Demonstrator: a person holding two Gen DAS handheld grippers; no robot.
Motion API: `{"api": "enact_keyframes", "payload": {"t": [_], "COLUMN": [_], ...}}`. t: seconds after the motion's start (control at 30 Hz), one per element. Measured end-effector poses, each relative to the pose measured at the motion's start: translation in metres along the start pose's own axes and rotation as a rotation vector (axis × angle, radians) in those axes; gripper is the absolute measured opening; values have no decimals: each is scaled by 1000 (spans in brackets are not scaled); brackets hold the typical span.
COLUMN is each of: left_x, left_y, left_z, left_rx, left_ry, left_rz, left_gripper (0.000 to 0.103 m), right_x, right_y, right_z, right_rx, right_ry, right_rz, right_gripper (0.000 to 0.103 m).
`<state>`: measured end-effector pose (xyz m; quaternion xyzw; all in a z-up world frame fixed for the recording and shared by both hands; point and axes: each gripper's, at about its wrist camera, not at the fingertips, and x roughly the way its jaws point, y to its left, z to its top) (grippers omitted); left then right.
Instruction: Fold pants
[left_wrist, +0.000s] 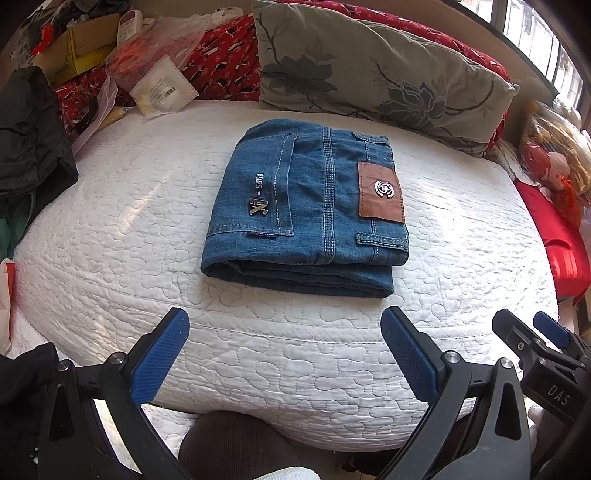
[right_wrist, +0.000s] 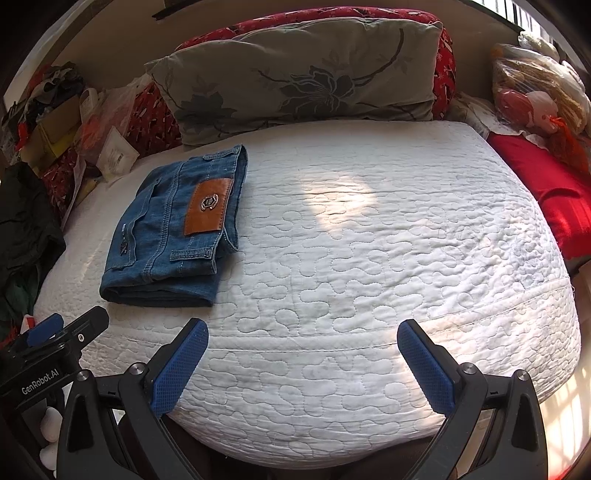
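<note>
The blue denim pants (left_wrist: 306, 206) lie folded in a compact rectangle on the white quilted mattress (left_wrist: 147, 229), brown leather patch facing up. In the right wrist view the pants (right_wrist: 173, 229) lie at the left of the mattress (right_wrist: 369, 258). My left gripper (left_wrist: 284, 321) is open and empty, held back from the near folded edge. My right gripper (right_wrist: 301, 332) is open and empty, over the mattress front to the right of the pants. The right gripper also shows at the right edge of the left wrist view (left_wrist: 532, 332).
A grey floral pillow (left_wrist: 369, 70) leans behind the pants against red patterned bedding (left_wrist: 221, 59). Boxes, plastic bags and papers (left_wrist: 110, 55) pile at the back left. Dark clothing (left_wrist: 29, 129) lies at the left. A red cushion (right_wrist: 554, 199) and a doll (right_wrist: 532, 103) sit at the right.
</note>
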<state>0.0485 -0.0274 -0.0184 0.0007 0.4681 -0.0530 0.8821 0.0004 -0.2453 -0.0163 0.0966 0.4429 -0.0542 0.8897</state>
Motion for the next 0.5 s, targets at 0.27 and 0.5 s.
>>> {"api": "enact_keyframes", "payload": {"t": [0.27, 0.5], "left_x": [4, 17], "left_y": [7, 22], "left_z": [23, 47], "left_rx": [-46, -88], "left_ry": [-28, -14], "left_rz": [-20, 11], "left_gripper": [103, 103], "right_x": [5, 21], "right_y": [2, 0], "right_z": [11, 38], "right_rx": [-6, 13], "right_ry": [-9, -1], "right_rz": [-20, -24], "right_gripper": [103, 103]}}
